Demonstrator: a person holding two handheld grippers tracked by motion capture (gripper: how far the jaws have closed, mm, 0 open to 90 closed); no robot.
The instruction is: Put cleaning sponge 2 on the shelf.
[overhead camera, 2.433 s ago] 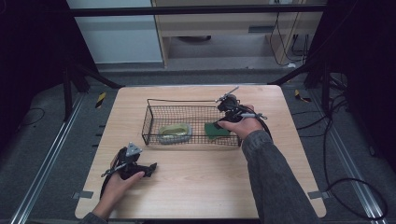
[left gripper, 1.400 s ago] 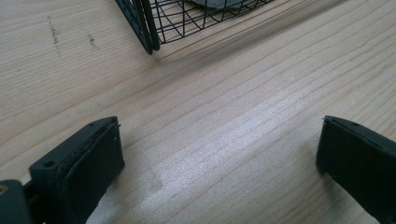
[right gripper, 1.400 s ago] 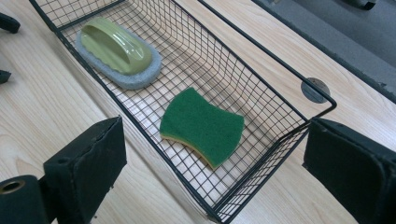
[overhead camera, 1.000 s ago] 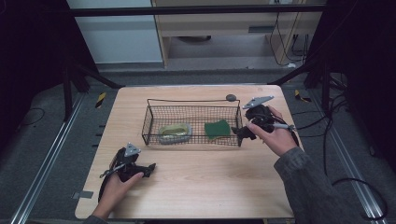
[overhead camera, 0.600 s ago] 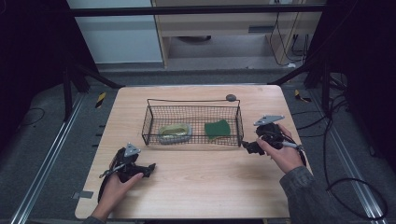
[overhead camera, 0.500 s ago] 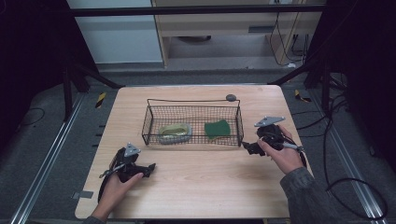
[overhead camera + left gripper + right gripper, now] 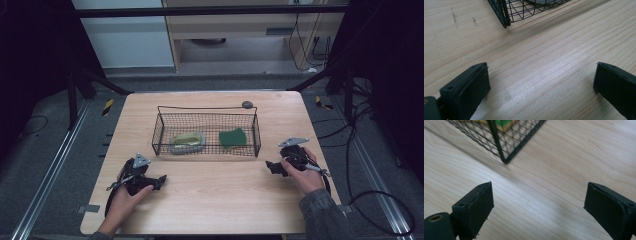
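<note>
Basket (image 7: 506, 12) contents cropped beyond wide-apart jaws

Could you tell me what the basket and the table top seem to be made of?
The basket looks like thin metal wire with a black coating: an open see-through grid on a thicker rim. The table top looks like pale wood or wood veneer with a matt finish, with long grain lines.

I count one wooden table (image 7: 215, 190) and one black wire basket (image 7: 159, 135) on it. Inside the basket lie two things: one green sponge (image 7: 233, 137) and one grey dish (image 7: 187, 143) with something yellowish in it. One small dark round object (image 7: 247, 104) sits behind the basket. I hold two grippers, my left gripper (image 7: 159, 179) and my right gripper (image 7: 270, 165).
</note>
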